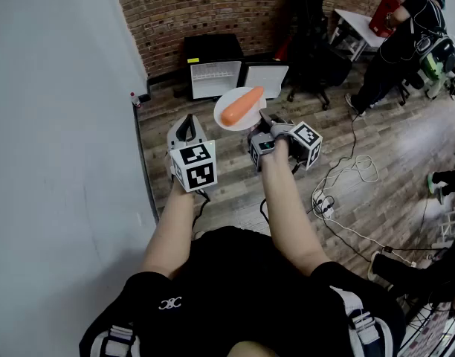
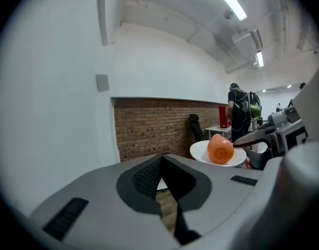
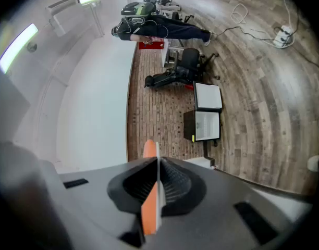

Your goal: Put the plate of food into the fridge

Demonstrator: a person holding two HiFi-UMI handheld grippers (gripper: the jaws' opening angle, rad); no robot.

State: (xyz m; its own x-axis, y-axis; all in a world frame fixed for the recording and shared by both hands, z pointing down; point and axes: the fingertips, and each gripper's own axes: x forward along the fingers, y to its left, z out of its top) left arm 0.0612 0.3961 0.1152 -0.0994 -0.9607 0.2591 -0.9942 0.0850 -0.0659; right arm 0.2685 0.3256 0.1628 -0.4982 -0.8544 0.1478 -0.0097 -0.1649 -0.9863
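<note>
Arms stretched forward over the wooden floor (image 1: 376,162), we held one tool in each hand. Our left gripper (image 1: 186,128) had its jaws pressed together with nothing between them, and it hung just to the left of the plate. Our right gripper (image 1: 264,120) was clamped on the rim of the white plate (image 1: 226,119). In the right gripper view the plate's thin edge ran upright between the jaws. The plate was up in the air, well short of the fridge, and the carrot (image 1: 242,105) lay across it. Beyond, at the floor's far edge, the small black fridge (image 1: 213,68) stood against the brick wall (image 1: 213,6), its door (image 1: 266,79) swung open to the right. Farther off, toward the floor's far right corner, a person (image 1: 406,43) stood by a white table (image 1: 359,24).
</note>
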